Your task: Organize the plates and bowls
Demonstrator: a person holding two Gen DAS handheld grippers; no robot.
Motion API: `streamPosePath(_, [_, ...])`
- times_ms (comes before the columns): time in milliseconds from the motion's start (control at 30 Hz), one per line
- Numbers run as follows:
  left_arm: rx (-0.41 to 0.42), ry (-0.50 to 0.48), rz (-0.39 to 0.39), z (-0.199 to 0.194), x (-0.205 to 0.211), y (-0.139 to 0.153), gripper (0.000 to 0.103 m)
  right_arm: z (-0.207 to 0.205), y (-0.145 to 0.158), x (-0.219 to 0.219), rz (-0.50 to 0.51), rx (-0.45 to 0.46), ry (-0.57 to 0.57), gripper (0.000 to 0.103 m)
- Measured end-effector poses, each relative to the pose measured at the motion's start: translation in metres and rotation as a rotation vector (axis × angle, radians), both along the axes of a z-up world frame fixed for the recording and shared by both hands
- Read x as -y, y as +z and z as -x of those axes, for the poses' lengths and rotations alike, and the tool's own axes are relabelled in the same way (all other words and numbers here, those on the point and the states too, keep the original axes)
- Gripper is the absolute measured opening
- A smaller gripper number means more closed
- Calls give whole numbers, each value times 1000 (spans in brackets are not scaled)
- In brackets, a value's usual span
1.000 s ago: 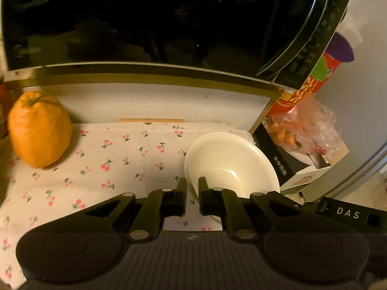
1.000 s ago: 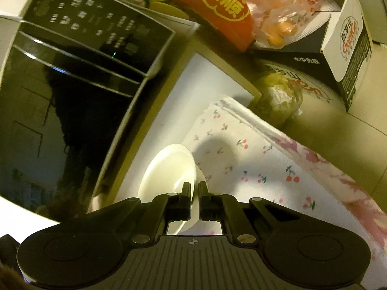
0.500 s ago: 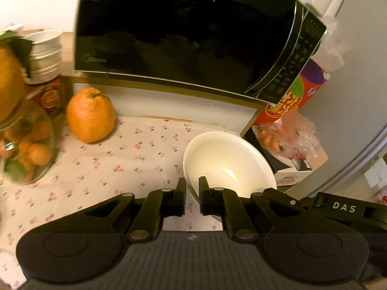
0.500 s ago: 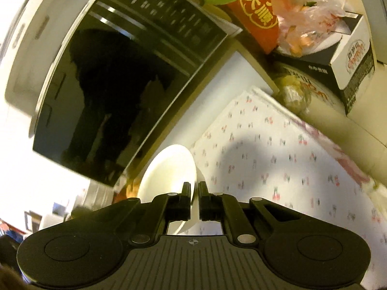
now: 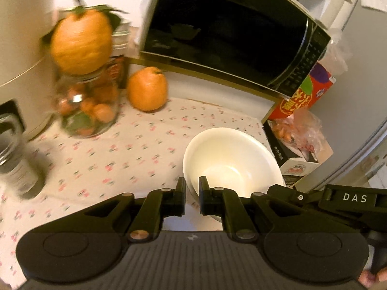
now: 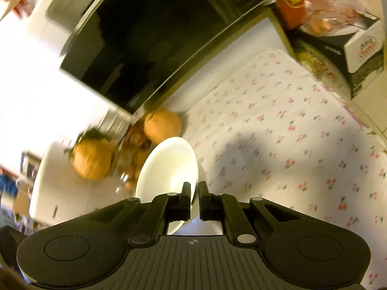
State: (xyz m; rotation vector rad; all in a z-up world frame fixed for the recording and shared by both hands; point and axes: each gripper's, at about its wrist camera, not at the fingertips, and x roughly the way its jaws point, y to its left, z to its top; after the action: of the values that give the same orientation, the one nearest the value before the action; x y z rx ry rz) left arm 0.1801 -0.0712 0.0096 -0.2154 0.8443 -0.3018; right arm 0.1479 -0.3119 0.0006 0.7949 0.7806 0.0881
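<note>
White bowl (image 5: 231, 159) between both hand-held grippers' fingers.

Glossy white bowl (image 5: 232, 162) (image 6: 169, 166), empty, tilted, raised over the cherry-print cloth (image 5: 125, 154), rim pinched on 2 sides.

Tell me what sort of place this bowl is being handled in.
Most likely a home kitchen counter. A black microwave sits behind a cherry-print cloth, with a loose orange, a glass jar of fruit and food boxes around the white bowl.
</note>
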Motion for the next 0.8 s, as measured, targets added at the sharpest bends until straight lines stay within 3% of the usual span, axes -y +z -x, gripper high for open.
streamPosePath(133, [11,27,16,19,-24,-7,9,11,-3,-25,25,4,61,8])
streamPosePath(267, [-30,55,42,26,-37,-14,9,16,-7,-50,101,-23,103,10])
streamPosePath(800, [-45,-7,-81,53,-56,-32,12,20,-20,-90,222,-68,229,10])
